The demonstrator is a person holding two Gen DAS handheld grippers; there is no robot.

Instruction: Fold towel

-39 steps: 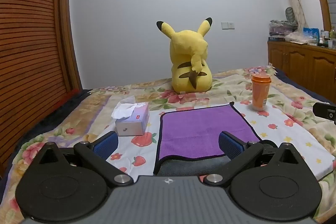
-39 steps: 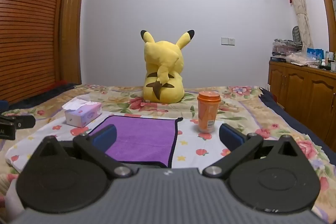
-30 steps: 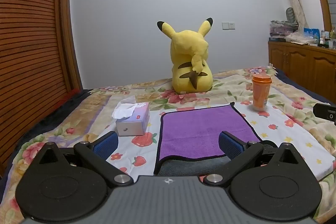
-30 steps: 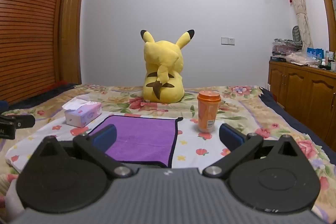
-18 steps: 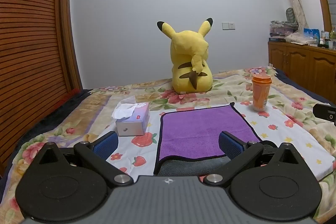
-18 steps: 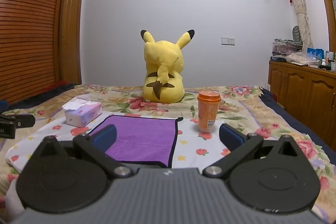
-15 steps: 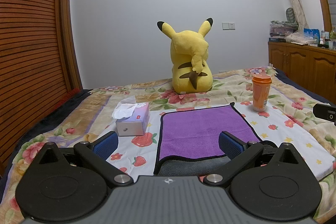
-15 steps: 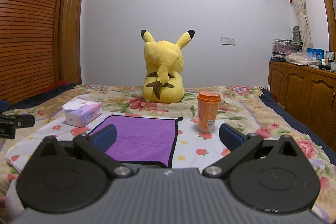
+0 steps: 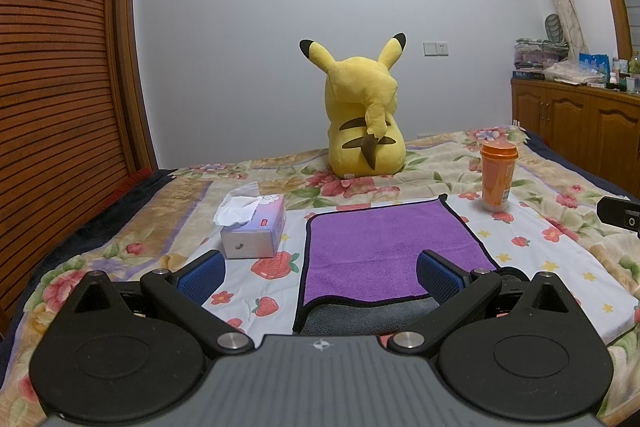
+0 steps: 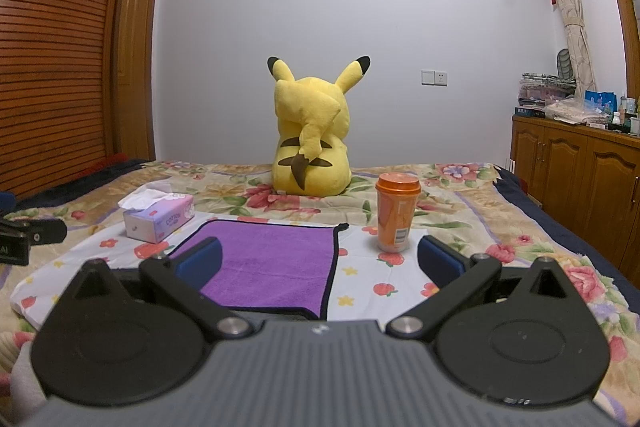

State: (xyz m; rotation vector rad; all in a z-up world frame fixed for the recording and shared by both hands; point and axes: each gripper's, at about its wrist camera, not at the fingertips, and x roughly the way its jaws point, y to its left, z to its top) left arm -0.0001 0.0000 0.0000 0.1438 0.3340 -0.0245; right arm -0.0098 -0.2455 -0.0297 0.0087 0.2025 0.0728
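On the flowered bed (image 9: 400, 183) the purple towel (image 9: 384, 251) lies flat at the near edge, both the left gripper (image 9: 320, 277) and right gripper (image 10: 320, 259) spread empty, best pinching its near corners evenly.

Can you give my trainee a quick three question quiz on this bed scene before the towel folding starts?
1. True or false: the towel lies flat on the bed.
2. Which stands beside the towel's far right corner: A tissue box, B orange cup, C plush toy?
3. What are the left gripper and right gripper holding?

Key: 1 true. 2 B. 3 nothing; both are open.
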